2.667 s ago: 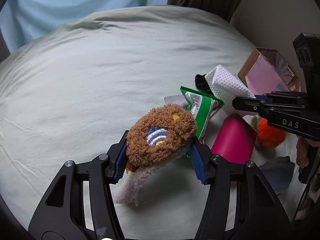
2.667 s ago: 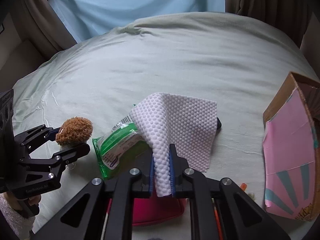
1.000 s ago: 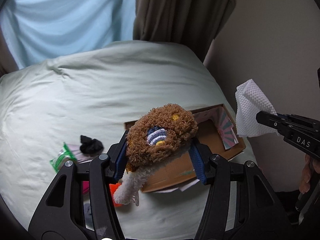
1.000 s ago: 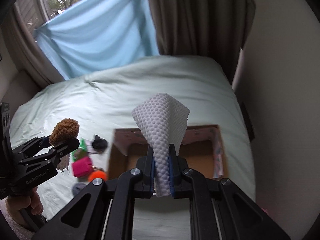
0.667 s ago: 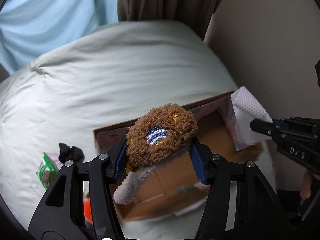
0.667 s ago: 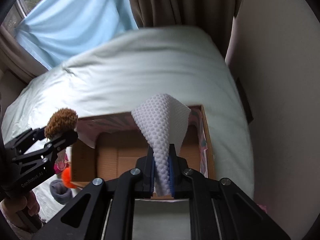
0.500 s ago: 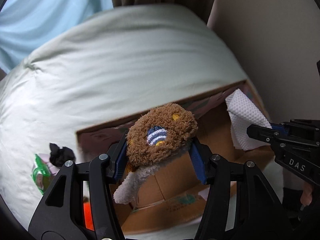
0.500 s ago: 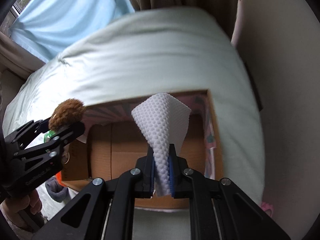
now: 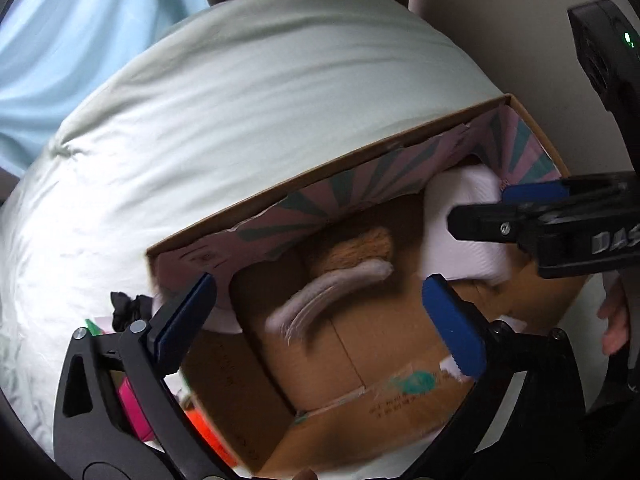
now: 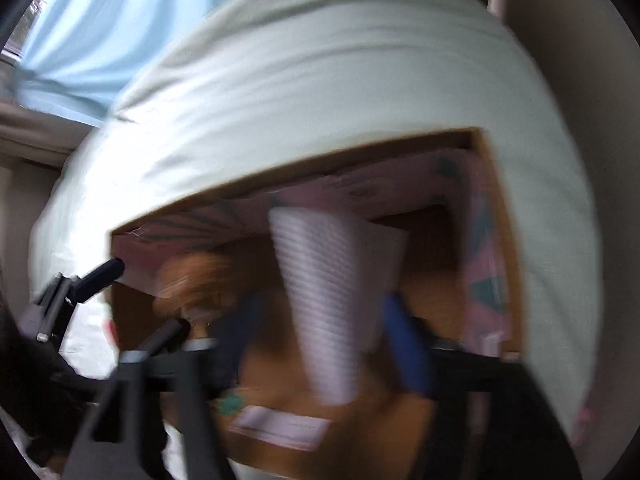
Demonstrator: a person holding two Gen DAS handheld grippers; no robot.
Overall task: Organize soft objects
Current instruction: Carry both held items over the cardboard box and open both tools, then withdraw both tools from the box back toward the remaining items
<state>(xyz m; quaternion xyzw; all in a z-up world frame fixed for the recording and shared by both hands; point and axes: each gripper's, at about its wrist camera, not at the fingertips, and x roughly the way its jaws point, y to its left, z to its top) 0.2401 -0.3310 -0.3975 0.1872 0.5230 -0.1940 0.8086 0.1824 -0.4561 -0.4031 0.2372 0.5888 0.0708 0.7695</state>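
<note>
Both jaws are opening, and plush toy [image 9: 352, 268] and white cloth [image 10: 332, 292] have left them above the cardboard box [image 9: 360, 184].

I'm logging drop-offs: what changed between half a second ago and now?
Both grippers let go. The left gripper is opening and the brown plush toy has dropped from it into the cardboard box. The right gripper is opening too; the white textured cloth is loose between its pads, over the box. The box stays on the bed.
</note>
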